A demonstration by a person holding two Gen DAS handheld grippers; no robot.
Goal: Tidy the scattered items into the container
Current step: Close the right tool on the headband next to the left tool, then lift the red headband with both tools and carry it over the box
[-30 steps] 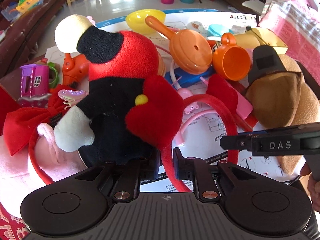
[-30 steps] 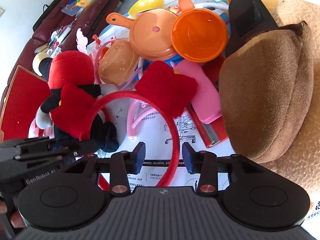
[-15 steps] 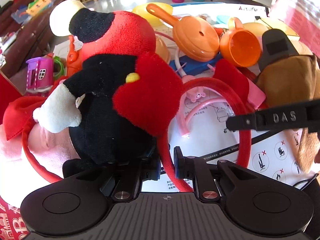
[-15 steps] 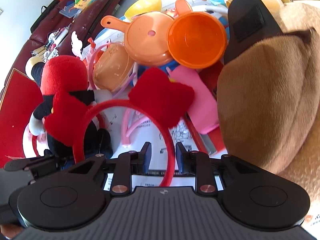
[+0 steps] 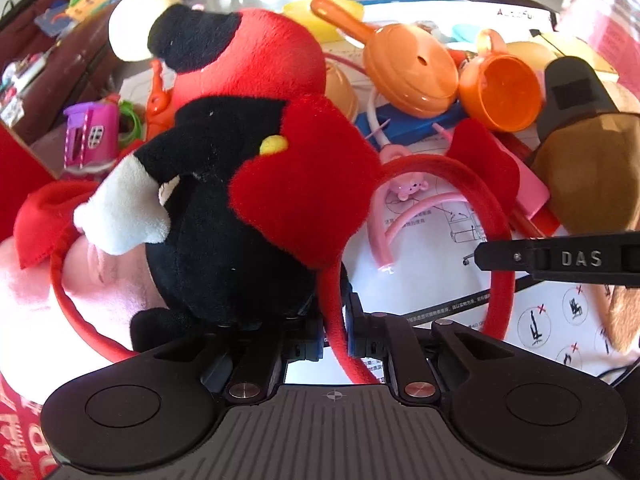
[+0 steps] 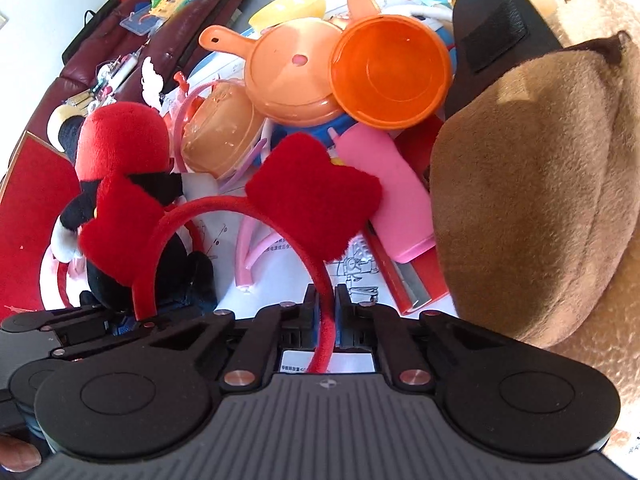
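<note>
Now both grippers (left (image 5: 335,328), right (image 6: 326,316)) clamp red headband (image 6: 224,206).

The left tongs (image 5: 335,332) point steeply down, and their jaws have just closed on one end of the red headband (image 5: 460,176). The right tongs (image 6: 326,316) also point down, and their jaws have just closed on the other end of this band. The two tongs are near each other, side by side. At the lower left corner of the right view a fingertip (image 6: 18,454) shows.

surface: table (image 5: 448,16) | on it: instruction sheet (image 5: 436,264), plush mouse (image 5: 224,208), pink headband (image 5: 404,220)
</note>
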